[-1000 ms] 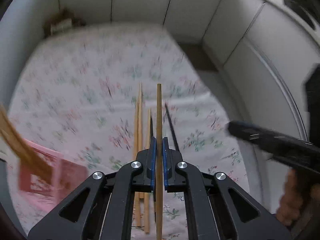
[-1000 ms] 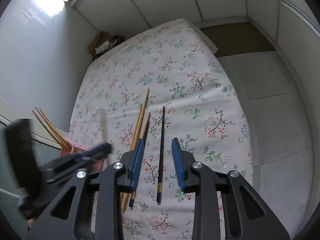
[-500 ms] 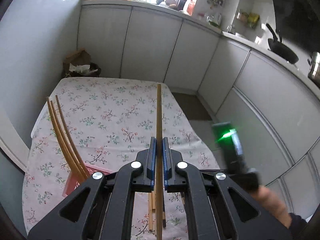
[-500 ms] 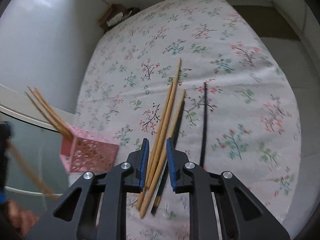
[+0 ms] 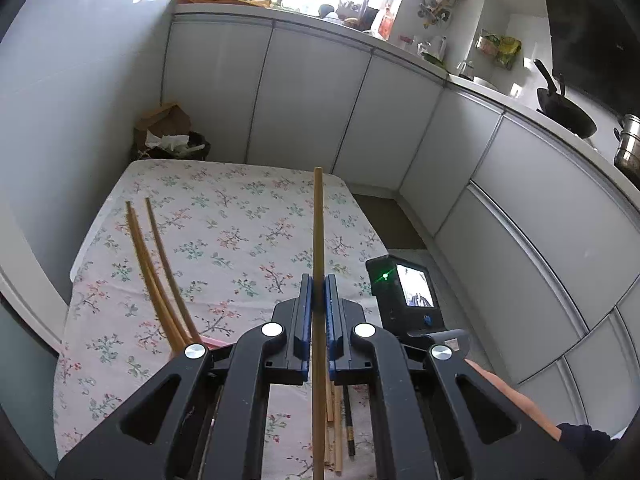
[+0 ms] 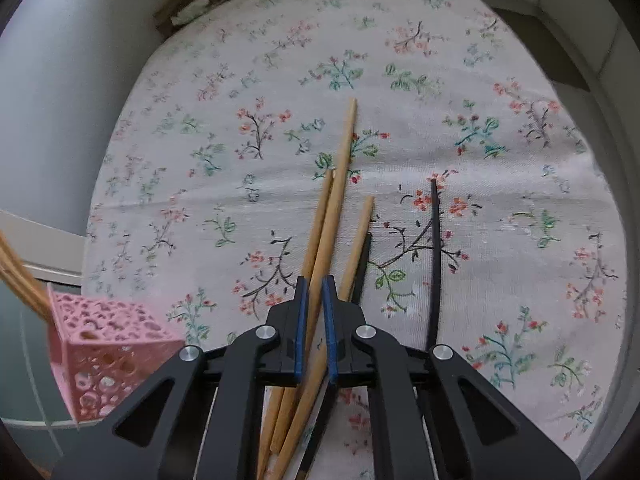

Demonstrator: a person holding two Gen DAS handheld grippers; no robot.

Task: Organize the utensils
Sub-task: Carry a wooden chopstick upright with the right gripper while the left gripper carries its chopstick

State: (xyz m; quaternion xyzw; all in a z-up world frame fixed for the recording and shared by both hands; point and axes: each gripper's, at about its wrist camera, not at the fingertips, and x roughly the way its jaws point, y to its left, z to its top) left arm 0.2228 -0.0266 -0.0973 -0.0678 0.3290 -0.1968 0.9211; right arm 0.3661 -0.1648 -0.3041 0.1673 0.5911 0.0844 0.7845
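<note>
My left gripper [image 5: 316,300] is shut on a wooden chopstick [image 5: 318,224] and holds it raised above the floral tablecloth [image 5: 224,220]. Wooden chopsticks [image 5: 154,268] stand in the pink perforated holder [image 6: 108,344] at the left; only a sliver of its rim shows in the left wrist view. My right gripper [image 6: 314,320] is low over several wooden chopsticks [image 6: 336,200] lying on the cloth. Its jaws are narrowed around one of them, with a small gap still visible. Two black chopsticks [image 6: 434,256] lie beside the wooden ones.
The table [image 6: 520,184] is covered by the floral cloth. White cabinets [image 5: 320,100] line the back and right. A brown paper bag [image 5: 164,128] sits on the floor beyond the table's far left corner. The right gripper's body [image 5: 404,292] shows in the left wrist view.
My left gripper lifted and tilted up with its chopstick, moving towards the holder side. My right gripper shifted left from the black chopstick, dropped over the wooden ones, and its jaws narrowed.
</note>
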